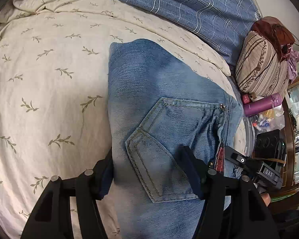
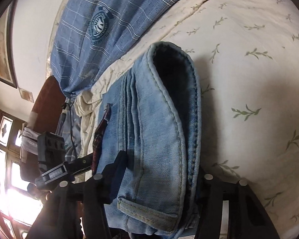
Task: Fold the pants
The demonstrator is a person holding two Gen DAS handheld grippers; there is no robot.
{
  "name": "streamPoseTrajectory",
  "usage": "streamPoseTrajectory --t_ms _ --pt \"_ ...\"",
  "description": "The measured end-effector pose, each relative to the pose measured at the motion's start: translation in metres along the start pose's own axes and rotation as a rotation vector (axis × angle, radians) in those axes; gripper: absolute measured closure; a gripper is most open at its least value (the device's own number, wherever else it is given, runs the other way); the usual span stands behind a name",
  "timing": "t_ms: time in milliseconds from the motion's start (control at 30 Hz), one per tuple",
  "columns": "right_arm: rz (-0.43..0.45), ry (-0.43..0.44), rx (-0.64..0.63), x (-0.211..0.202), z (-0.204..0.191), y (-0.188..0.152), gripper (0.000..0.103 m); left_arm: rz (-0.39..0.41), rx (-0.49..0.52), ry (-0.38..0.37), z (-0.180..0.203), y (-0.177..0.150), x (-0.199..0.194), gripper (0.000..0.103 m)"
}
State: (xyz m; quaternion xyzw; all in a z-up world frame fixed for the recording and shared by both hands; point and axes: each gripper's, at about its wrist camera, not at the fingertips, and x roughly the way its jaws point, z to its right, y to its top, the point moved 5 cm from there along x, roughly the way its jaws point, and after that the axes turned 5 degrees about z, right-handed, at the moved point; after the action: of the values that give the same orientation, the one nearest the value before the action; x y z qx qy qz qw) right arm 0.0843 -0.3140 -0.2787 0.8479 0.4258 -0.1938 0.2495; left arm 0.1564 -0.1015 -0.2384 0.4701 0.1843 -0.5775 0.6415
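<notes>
Light blue jeans (image 1: 159, 103) lie folded on the cream leaf-print bedsheet (image 1: 49, 79), back pocket (image 1: 169, 143) facing up. My left gripper (image 1: 149, 171) is open, its fingers (image 1: 191, 171) spread over the pocket end of the jeans. In the right wrist view the jeans' waistband (image 2: 163, 119) fills the middle, with its dark inside showing. My right gripper (image 2: 159, 179) is open, its jaws on either side of the waistband; the right finger is mostly hidden behind the denim. The left gripper's body (image 2: 51, 171) shows at the left of the right wrist view.
A blue plaid quilt (image 1: 189, 4) lies across the far side of the bed. A striped pillow (image 1: 263, 69), a purple bottle (image 1: 263, 104) and clutter sit at the bed's right edge. A window (image 2: 6, 159) and a framed picture (image 2: 0, 49) are on the wall.
</notes>
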Motion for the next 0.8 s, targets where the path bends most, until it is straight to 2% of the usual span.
streamPoseTrajectory --t_ms 67,167,267,433,667,800 --pt "0.006 -0.002 -0.001 0.000 0.000 0.001 0.050 0.012 0.011 0.020 0.003 0.000 -0.002 0.047" --pt "0.040 -0.015 -0.072 -0.003 -0.015 0.001 0.055 0.041 0.045 0.057 0.008 0.002 -0.008 0.067" --pt "0.068 -0.021 -0.114 -0.006 -0.025 0.002 0.057 0.064 0.076 0.082 0.013 0.003 -0.015 0.073" --pt "0.146 -0.046 -0.204 -0.014 -0.043 0.006 0.059 0.112 0.136 0.113 0.026 0.007 -0.031 0.076" --pt "0.251 0.015 -0.251 -0.024 -0.067 0.020 0.060 0.212 0.192 0.165 0.043 0.026 -0.063 0.076" --pt "0.273 0.045 -0.249 -0.019 -0.077 0.033 0.060 0.247 0.191 0.194 0.040 0.043 -0.075 0.076"
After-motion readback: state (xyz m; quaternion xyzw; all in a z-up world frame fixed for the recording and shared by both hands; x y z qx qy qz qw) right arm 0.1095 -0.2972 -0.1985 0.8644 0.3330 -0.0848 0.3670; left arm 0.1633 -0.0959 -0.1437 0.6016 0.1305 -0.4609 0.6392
